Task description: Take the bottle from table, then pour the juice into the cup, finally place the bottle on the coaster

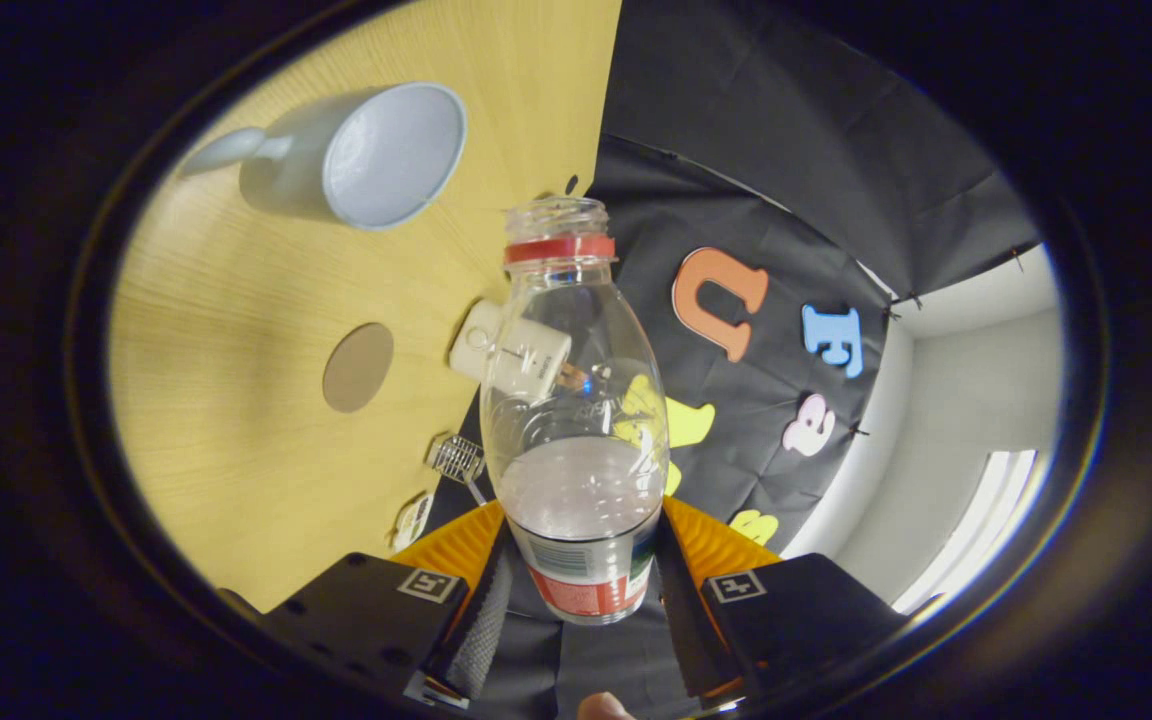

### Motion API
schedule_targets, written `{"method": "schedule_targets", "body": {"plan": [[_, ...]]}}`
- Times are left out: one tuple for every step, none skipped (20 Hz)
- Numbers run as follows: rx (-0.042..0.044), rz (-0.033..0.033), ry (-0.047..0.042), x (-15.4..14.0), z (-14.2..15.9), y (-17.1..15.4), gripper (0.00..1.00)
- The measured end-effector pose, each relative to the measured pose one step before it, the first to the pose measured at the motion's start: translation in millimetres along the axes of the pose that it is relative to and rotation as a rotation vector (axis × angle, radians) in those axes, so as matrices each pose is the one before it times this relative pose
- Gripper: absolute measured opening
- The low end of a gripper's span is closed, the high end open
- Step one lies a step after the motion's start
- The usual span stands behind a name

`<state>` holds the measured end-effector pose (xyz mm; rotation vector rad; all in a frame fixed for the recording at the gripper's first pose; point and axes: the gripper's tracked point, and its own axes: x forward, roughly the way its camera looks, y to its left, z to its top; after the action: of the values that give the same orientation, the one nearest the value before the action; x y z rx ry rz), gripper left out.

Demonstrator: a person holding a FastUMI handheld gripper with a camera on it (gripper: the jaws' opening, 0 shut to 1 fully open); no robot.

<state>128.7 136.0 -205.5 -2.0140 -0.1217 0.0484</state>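
Gripper [581, 575] is clamped on the bottle [571, 420], both fingers pressing its labelled lower body from either side. That clear plastic bottle, uncapped with a red ring at its neck, reaches out ahead of the fingers, and the whole view is rolled over so the table [226, 420] stands like a wall on one side. Pale liquid sits pooled near the gripped end. Light wood-grain tabletop, and its edge runs right behind the bottle against the black cloth wall. White cup [376, 155] rests on the wood, well beyond the bottle's mouth and off to the side, mouth facing us. Round brown coaster [358, 367] lies on bare wood between cup and fingers, apart from both. A white device [508, 352] sits at the table's edge behind the bottle.
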Motion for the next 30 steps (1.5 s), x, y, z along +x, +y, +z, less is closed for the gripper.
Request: {"method": "schedule_targets", "body": {"plan": [[0.01432,0.00259,0.00153,0.18,-0.82,0.84,0.76],[0.01701,0.00408,0.00610,-1.04,-1.02,1.42,0.76],[0.01259,0.00457,0.00273,-0.57,-1.40,1.35,0.76],[0.01517,0.00379,0.00310,-0.88,-0.49,1.58,0.76],[0.01488,0.00238,-0.00028,0.39,0.09,0.65,0.76],[0.02317,0.00194,0.00176,-0.52,-0.08,0.10,0.76],[0.02238,-0.00072,0.00080,-1.25,-0.02,-0.38,0.76],[0.02432,-0.00152,-0.00065,0.15,1.69,-0.18,0.76],[0.02535,0.00312,0.00135,-0.24,1.41,0.61,0.76],[0.01724,0.00560,0.00210,0.82,1.65,2.19,0.76],[0.02736,0.00581,-0.00033,1.09,0.96,2.63,0.76],[0.03224,0.01203,-0.00039,-1.31,1.47,3.44,0.76],[0.06249,0.02342,0.00119,-2.81,-0.53,6.00,0.76],[0.05913,0.02613,0.00085,-1.44,0.61,5.61,0.76],[0.06394,0.02325,0.00135,-3.11,0.37,4.32,0.76],[0.05414,0.01499,0.00231,-2.87,-0.25,1.48,0.76],[0.04307,0.00785,-0.00208,-3.44,0.59,-0.74,0.76],[0.03615,0.00072,-0.00307,-1.49,0.60,-2.37,0.76],[0.03243,-0.00087,-0.00409,-0.58,-0.94,-2.30,0.76],[0.03725,0.00240,-0.00423,-2.40,-0.89,-0.68,0.76],[0.05101,0.01451,-0.00201,-1.06,-1.72,1.56,0.76],[0.05950,0.02255,0.00226,-3.33,-3.05,2.59,0.76],[0.06780,0.02692,0.00398,-1.52,-3.66,2.50,0.76],[0.06180,0.01850,0.00584,-3.06,-3.20,0.41,0.76],[0.06067,0.01471,0.00679,-3.04,-2.87,-1.95,0.76],[0.05606,0.01514,0.00045,-3.93,-0.15,-0.17,0.76],[0.07343,0.01901,-0.00119,-2.16,-0.13,-0.80,0.76],[0.06746,0.02184,-0.00871,-2.52,2.21,0.93,0.76],[0.05914,0.01786,-0.00344,-2.41,1.56,0.56,0.76],[0.06082,0.02275,-0.00893,-4.71,3.28,0.22,0.76]]}}
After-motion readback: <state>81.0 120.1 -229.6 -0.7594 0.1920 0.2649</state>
